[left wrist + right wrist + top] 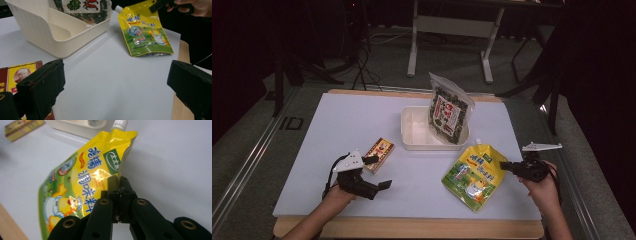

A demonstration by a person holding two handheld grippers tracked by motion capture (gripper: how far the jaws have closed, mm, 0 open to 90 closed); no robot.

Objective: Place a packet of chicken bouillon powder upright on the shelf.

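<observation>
R tool (119, 185) clamped on side edge of yellow spout pouch (473, 176), which lies on table (342, 125) near front, R of centre. L tool (374, 172) apart, nothing between. Pouch judged soft, floppy, slick film w/ liquid weight; grip flat seam near spout, not belly.

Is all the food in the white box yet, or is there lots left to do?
Not yet. Looks done: the seaweed bag stands in the white box. In hand: the right hand-held gripper is shut on the yellow pouch's edge. Probably left: the pouch's trip to the box, and the small red-and-yellow packet by the open left hand-held gripper.
</observation>
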